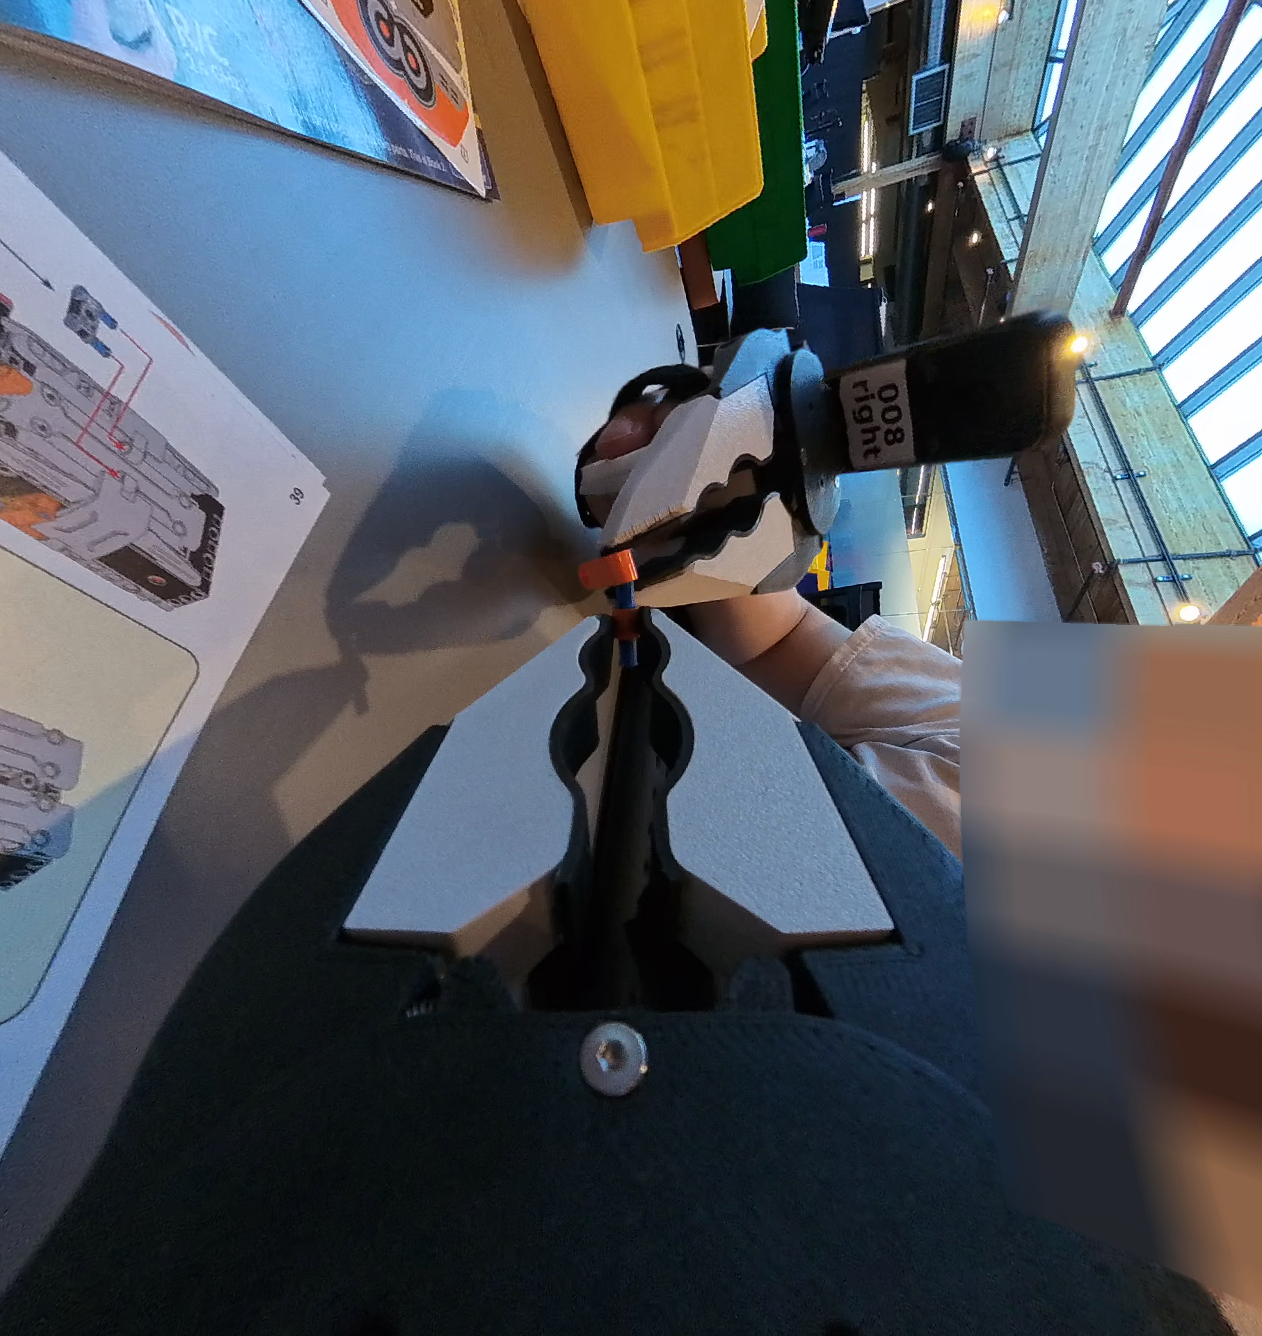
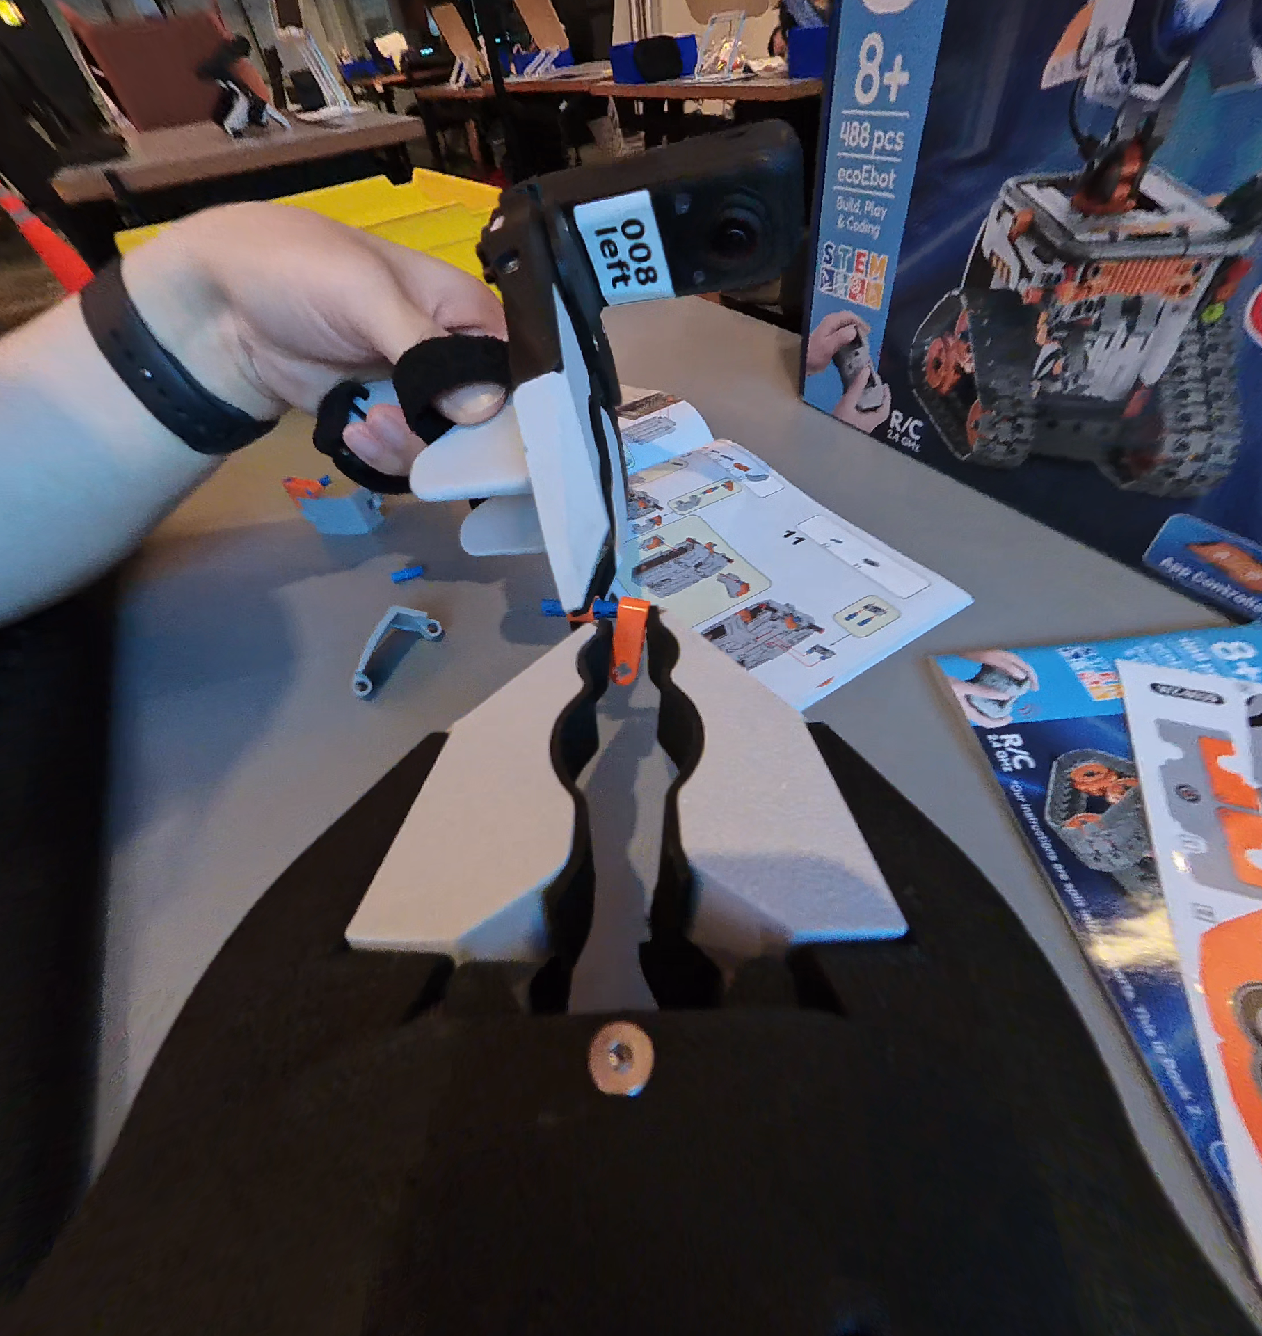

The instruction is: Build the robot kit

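My left gripper point(image 1: 622, 623) is shut on a thin blue pin point(image 1: 625, 651) that carries a small orange collar, and holds it above the grey table point(image 1: 368, 303). My right gripper point(image 2: 624, 627) is shut on a short orange connector point(image 2: 628, 640). The two grippers meet tip to tip. In the right wrist view the left gripper point(image 2: 588, 604) comes down from above and its blue pin point(image 2: 599, 607) touches the connector's top end. In the left wrist view the right gripper point(image 1: 614, 560) holds the orange connector point(image 1: 608, 569) just beyond my fingertips.
On the table lie a grey curved piece point(image 2: 395, 645), a loose blue pin point(image 2: 407, 573), a small grey block with an orange part point(image 2: 339, 506) and an open instruction booklet point(image 2: 780, 564). A kit box point(image 2: 1047, 253) stands at the right, more booklets point(image 2: 1119, 795) lie nearer, and a yellow bin point(image 2: 411, 210) stands behind. Both grippers' tips are close together, under 4 cm apart. Both grippers' tips are roughly 15 cm from the grey curved piece point(image 2: 395, 645).
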